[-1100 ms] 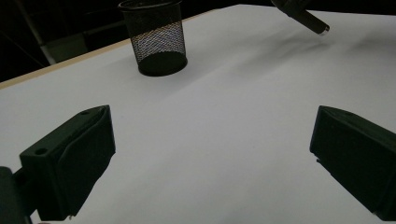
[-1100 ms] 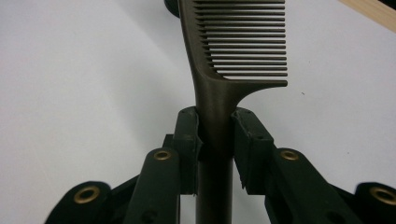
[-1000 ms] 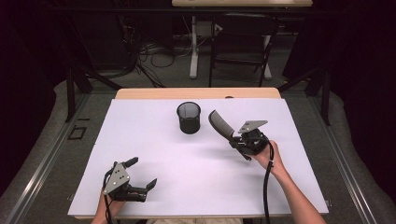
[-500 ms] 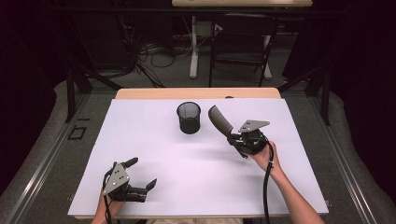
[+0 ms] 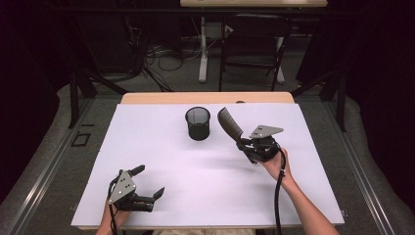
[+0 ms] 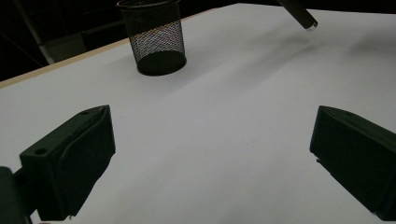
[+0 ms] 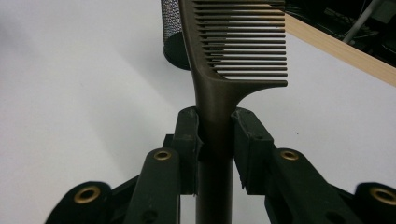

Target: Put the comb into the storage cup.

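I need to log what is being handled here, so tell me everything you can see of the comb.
The comb is dark brown and looks like plastic: a row of fine straight teeth on one side and a long round handle. The right gripper is shut on the handle just below the teeth. It is held above the white table, touching nothing else, its toothed end slanting up toward the black mesh cup, beside and apart from it.

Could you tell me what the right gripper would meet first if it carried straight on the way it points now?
Probably the black mesh cup: the right gripper, shut on the comb, points toward it, though the high view suggests it might pass the cup's right side.
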The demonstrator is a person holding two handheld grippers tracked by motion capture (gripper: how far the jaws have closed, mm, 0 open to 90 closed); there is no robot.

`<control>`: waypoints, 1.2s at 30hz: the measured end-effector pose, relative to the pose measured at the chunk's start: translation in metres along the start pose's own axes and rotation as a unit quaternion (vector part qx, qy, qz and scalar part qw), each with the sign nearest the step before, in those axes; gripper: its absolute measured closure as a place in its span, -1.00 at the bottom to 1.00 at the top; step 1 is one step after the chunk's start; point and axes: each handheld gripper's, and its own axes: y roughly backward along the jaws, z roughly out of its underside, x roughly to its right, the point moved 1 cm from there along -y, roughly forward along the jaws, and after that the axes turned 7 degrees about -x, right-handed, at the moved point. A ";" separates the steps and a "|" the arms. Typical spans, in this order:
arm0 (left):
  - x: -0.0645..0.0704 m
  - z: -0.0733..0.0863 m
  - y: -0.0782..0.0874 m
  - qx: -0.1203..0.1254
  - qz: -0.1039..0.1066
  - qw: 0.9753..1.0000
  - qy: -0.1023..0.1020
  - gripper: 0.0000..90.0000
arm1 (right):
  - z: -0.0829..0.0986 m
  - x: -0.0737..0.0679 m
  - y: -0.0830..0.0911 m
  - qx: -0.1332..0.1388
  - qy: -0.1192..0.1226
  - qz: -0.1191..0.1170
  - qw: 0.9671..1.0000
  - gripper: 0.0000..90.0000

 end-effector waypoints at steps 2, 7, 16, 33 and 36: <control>0.000 0.000 0.000 0.000 0.000 1.000 0.001 -1.00 | 0.000 0.000 0.000 0.006 0.001 0.002 1.000 0.61; 0.000 0.000 -0.001 -0.002 0.000 1.000 -0.001 -1.00 | -0.003 -0.002 0.000 0.010 0.008 -0.002 1.000 0.61; -0.001 -0.001 -0.001 0.000 0.002 1.000 -0.004 -1.00 | -0.008 -0.004 0.004 0.023 0.011 0.002 1.000 0.61; -0.001 0.000 0.003 0.005 -0.002 1.000 0.001 -1.00 | -0.029 -0.011 0.004 0.048 0.017 0.006 0.999 0.61; -0.001 0.000 0.003 0.005 0.001 1.000 0.000 -1.00 | -0.033 -0.012 0.002 0.048 0.021 0.007 0.999 0.61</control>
